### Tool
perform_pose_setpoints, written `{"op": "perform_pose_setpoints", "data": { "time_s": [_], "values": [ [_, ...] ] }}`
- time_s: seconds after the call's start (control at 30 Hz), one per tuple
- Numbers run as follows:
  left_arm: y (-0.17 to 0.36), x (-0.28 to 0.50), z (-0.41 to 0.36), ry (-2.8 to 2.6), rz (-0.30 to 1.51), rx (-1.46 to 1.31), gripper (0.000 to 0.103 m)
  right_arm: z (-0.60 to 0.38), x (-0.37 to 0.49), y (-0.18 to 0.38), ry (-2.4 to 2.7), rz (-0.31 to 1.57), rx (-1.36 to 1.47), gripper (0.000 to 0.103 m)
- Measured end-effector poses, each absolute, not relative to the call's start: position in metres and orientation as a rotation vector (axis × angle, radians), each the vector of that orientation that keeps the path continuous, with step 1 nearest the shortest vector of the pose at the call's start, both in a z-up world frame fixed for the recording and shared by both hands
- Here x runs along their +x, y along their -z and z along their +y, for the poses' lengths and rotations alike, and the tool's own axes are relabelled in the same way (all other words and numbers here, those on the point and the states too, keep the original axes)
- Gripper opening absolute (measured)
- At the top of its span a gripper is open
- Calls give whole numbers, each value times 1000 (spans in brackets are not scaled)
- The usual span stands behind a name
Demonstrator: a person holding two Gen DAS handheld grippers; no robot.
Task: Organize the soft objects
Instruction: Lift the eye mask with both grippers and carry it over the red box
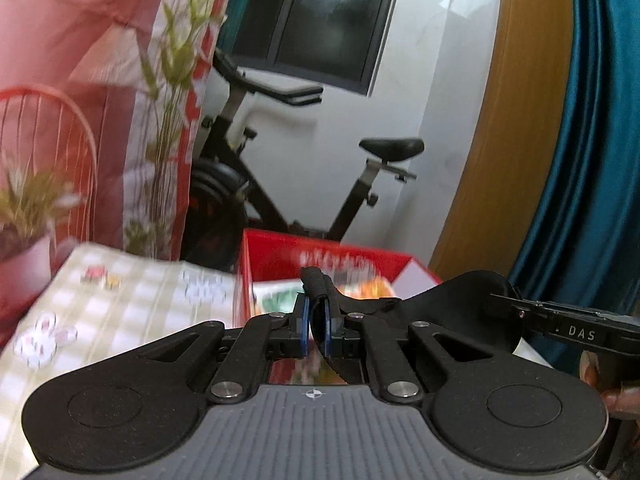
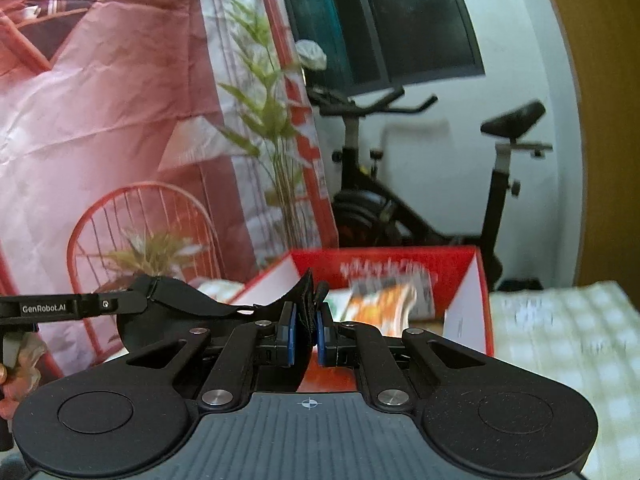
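A black soft eye mask (image 1: 460, 304) hangs stretched between both grippers, above a red box (image 1: 280, 248). In the left wrist view my left gripper (image 1: 316, 320) is shut on the mask's black strap end, which sticks up between the blue pads. The mask spreads right to my right gripper (image 1: 508, 306), which pinches its other end. In the right wrist view my right gripper (image 2: 306, 332) is shut on a fold of the mask (image 2: 176, 300), and the left gripper (image 2: 140, 298) grips its far end at the left. The open red box (image 2: 400, 260) holds colourful packets.
A checked cloth (image 1: 120, 312) covers the table (image 2: 560, 340) on both sides of the box. Behind stand a black exercise bike (image 1: 280, 184), a printed pink backdrop (image 2: 120, 120) and a teal curtain (image 1: 592, 160). A person's fingers (image 1: 612, 396) show at the right edge.
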State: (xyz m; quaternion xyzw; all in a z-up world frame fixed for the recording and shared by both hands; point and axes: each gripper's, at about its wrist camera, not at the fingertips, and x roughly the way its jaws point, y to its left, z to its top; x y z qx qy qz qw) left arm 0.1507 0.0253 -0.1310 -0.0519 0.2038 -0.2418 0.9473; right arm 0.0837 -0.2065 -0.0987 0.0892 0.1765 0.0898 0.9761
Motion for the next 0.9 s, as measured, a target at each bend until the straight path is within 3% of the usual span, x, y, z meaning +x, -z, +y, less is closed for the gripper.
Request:
{"op": "perform_pose_setpoints", "data": {
  "time_s": [0.33, 0.67, 0.9],
  "values": [
    [119, 217, -21, 488, 442, -29, 8, -220, 156, 78, -120, 367, 113, 9],
    [161, 258, -42, 517, 649, 42, 8, -227, 197, 122, -83, 559, 101, 9],
    [177, 266, -42, 513, 691, 61, 8, -229, 195, 145, -68, 614, 128, 9]
  ]
}}
